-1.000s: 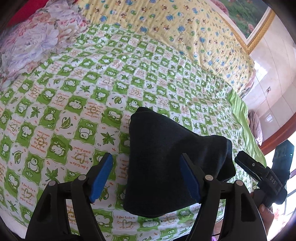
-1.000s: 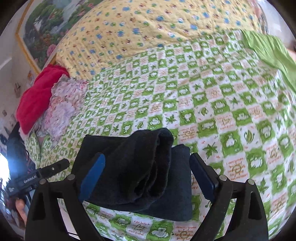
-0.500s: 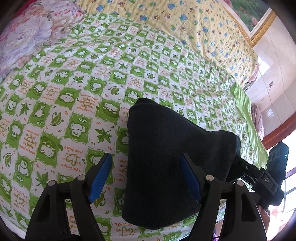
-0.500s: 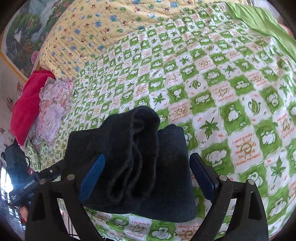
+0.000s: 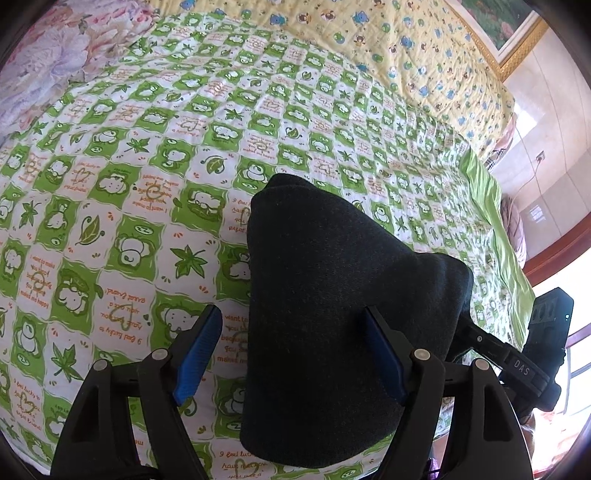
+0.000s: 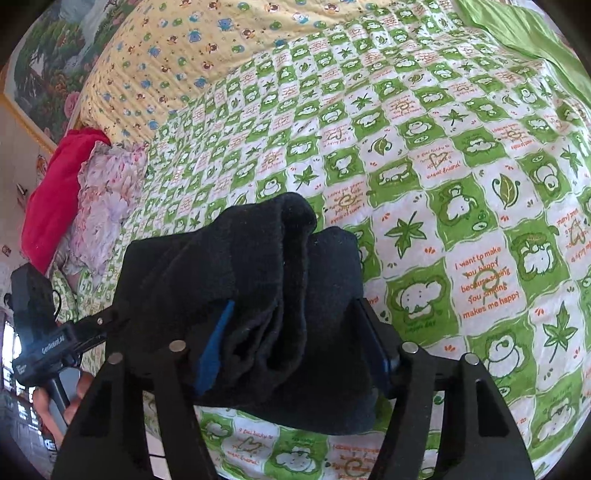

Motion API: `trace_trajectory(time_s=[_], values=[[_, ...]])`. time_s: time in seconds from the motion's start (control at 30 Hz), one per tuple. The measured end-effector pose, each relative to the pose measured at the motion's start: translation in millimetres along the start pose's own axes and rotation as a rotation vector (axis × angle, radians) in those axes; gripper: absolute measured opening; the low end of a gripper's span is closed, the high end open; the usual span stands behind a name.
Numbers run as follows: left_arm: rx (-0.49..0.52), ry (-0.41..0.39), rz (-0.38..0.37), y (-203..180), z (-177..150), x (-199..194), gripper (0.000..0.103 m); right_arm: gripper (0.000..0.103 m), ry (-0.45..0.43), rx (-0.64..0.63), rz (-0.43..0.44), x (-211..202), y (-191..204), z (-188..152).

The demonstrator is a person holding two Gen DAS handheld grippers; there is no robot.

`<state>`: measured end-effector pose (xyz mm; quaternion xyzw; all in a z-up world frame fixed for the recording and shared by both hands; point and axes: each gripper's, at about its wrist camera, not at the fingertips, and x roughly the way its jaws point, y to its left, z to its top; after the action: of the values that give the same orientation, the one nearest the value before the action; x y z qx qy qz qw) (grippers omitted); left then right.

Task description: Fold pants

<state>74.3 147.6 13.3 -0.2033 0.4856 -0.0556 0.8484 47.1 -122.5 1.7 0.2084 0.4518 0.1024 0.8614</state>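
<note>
Dark fleece pants [image 5: 332, 295], folded into thick bundle, lie on bed [image 5: 129, 166] near its front edge, over green-and-white quilt. Left claw [image 5: 291, 354] wide, blue pads apart; right pad at bundle's edge, left pad over bare quilt. Right claw [image 6: 295, 343] narrower, fingers straddling bundle's layered end; whether pads press cloth cannot be told. Red blanket [image 6: 51, 195] and floral pillow [image 6: 103, 206] beyond, at bed's left.

Pants [image 6: 295, 295]: folded bundle hides right gripper [image 6: 295, 339] right pad, contact unclear | Left gripper [image 5: 291, 354]: right pad partly behind pants | Painting [image 5: 495, 22] beyond pants: cut by frame edge
</note>
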Motion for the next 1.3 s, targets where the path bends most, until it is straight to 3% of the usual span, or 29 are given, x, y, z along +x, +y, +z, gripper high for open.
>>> trace_trajectory(time_s=[0.2, 0.67, 0.73, 0.77, 0.83, 0.9, 1.0, 1.3], values=[[-0.004, 0.025, -0.015, 1, 0, 11, 0.081, 0.058, 0.014, 0.020, 0.073, -1, -16, -9], [-0.021, 0.066, -0.071, 6, 2, 27, 0.083, 0.047, 0.014, 0.006, 0.151, -3, -30, -12], [-0.007, 0.066, -0.090, 3, 1, 28, 0.075, 0.047, 0.014, 0.008, 0.164, -3, -32, -11], [-0.003, 0.074, -0.112, 2, 1, 29, 0.062, 0.046, 0.013, 0.013, 0.173, -3, -33, -11], [0.006, 0.064, -0.105, -1, 1, 28, 0.055, 0.044, 0.010, 0.019, 0.191, -4, -34, -12], [0.037, 0.041, -0.110, -7, 1, 25, 0.036, 0.042, 0.009, 0.026, 0.216, -4, -34, -13], [0.056, 0.022, -0.088, -16, 0, 17, 0.030, 0.039, -0.002, 0.018, 0.234, -7, -32, -13], [0.064, -0.022, -0.077, -22, 4, -8, 0.027, 0.037, -0.027, 0.013, 0.287, -16, -22, -5]])
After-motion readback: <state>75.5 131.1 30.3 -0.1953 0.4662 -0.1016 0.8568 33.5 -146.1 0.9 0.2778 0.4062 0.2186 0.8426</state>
